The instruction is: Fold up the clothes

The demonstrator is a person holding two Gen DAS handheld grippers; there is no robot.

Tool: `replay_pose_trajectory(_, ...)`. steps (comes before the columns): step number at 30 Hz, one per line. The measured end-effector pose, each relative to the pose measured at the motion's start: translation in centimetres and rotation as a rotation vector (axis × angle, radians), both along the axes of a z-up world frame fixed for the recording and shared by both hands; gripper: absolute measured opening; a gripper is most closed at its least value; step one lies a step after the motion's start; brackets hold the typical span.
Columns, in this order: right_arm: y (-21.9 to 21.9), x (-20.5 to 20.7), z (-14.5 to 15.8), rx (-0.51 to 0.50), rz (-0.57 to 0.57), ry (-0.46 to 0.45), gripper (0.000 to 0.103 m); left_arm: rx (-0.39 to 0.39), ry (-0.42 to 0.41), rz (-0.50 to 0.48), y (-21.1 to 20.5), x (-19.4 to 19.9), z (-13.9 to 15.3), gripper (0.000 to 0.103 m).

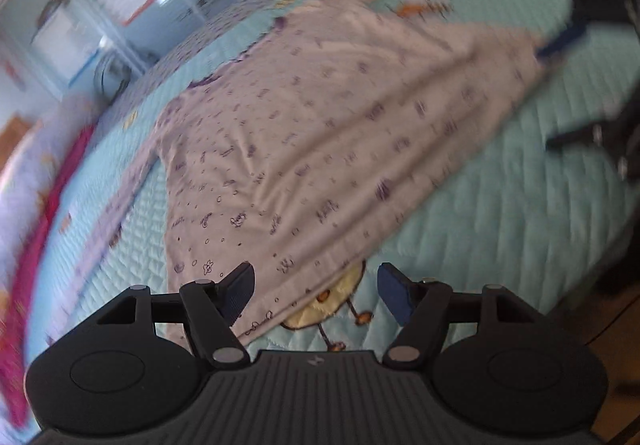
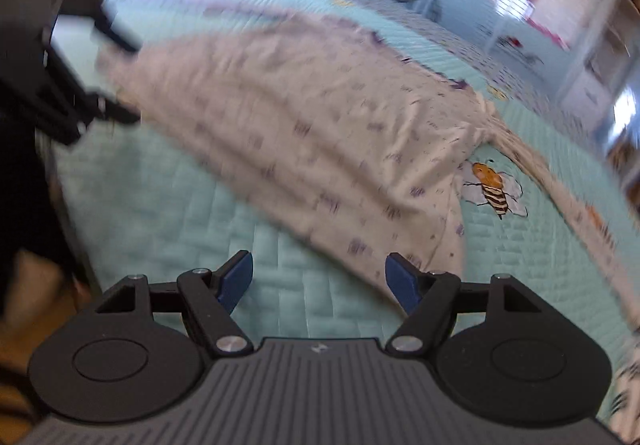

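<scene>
The quilted mint bedspread (image 1: 500,205) fills most of both wrist views and carries all other items. A pale garment (image 1: 320,133) printed with small purple motifs lies spread flat on it; both views are motion-blurred, so fine fabric detail cannot be read.

Left wrist view: the garment runs from the 1 o'clock region down to 6 o'clock. Its near hem passes between the fingers of the left gripper (image 1: 316,291), slanting from 3 o'clock down to 7 o'clock. The left gripper's fingers stand well apart; neither pad presses the cloth. A yellow embroidered figure (image 1: 340,301) on the bedspread shows partly from under the hem, just beyond the gap. The other gripper appears dark at 2 o'clock, at the garment's far edge.

Right wrist view: the garment (image 2: 320,133) lies from 10 o'clock to 4 o'clock. Its near corner ends just beyond the pad at 3 o'clock of the right gripper (image 2: 320,281), whose fingers stand well apart over bare bedspread, holding nothing. An embroidered bee (image 2: 494,185) sits at 3 o'clock, just beside the garment's edge.
</scene>
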State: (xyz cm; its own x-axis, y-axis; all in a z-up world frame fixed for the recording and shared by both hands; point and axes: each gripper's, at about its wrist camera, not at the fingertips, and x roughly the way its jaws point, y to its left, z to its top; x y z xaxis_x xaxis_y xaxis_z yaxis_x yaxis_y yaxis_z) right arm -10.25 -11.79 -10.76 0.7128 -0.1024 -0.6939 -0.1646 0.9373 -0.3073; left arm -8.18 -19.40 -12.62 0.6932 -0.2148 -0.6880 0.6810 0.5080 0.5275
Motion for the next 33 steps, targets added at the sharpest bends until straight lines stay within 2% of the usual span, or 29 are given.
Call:
replay_pose_trajectory(3, 0.1, 0.5, -0.1, -0.08, 0.037, -0.016, 0.075, 0.077, -0.05, -0.056, -0.6, 0.0, -0.7, 0.071)
replay_pose_trajectory(5, -0.2, 1.2, -0.2, -0.151, 0.068, 0.008, 0.076, 0.105, -0.044, -0.078, -0.9, 0.6, -0.8, 0.072)
replay_pose_trajectory(7, -0.4, 1.5, -0.3, -0.174, 0.107, 0.031, 0.079, 0.127, -0.034, -0.098, -1.0, 1.3, -0.9, 0.074)
replay_pose_trajectory(9, -0.7, 2.0, -0.4, -0.201, 0.135, 0.045, 0.085, 0.142, -0.033, -0.123, -1.2, 1.6, -1.0, 0.077)
replay_pose_trajectory(12, -0.5, 2.8, -0.8, -0.27, 0.172, 0.041, 0.088, 0.13, -0.01, -0.123, -1.2, 2.3, -0.8, 0.078)
replay_pose_trajectory(17, 0.5, 2.9, -1.7, -0.367, 0.211, -0.027, 0.087, 0.068, 0.051, -0.063, -0.8, 2.8, -0.6, 0.08)
replay_pose_trajectory(20, 1.0, 2.6, -2.1, -0.425, 0.24, -0.074, 0.082, 0.07, 0.044, -0.056, -1.1, 2.7, -0.7, 0.08)
replay_pose_trajectory(21, 1.2, 2.4, -2.2, -0.439, 0.251, -0.09, 0.074, 0.075, 0.037, -0.055, -1.3, 2.6, -0.7, 0.081)
replay_pose_trajectory(22, 1.4, 2.3, -2.3, -0.453, 0.262, -0.107, 0.061, 0.08, 0.031, -0.053, -1.4, 2.5, -0.7, 0.081)
replay_pose_trajectory(24, 1.7, 2.1, -2.2, -0.474, 0.274, -0.139, 0.053, 0.09, 0.015, -0.052, -1.6, 2.2, -0.7, 0.081)
replay_pose_trajectory(27, 1.8, 1.5, -1.6, -0.475, 0.279, -0.199, 0.053, 0.13, -0.052, -0.083, -1.9, 1.2, -0.9, 0.08)
replay_pose_trajectory(30, 1.2, 1.0, -0.5, -0.408, 0.259, -0.227, 0.054, 0.21, -0.16, -0.152, -2.5, -0.5, -1.8, 0.08)
replay_pose_trajectory(33, 0.4, 1.4, -0.2, -0.372, 0.224, -0.206, 0.056, 0.232, -0.195, -0.178, -3.0, -0.8, -2.1, 0.08)
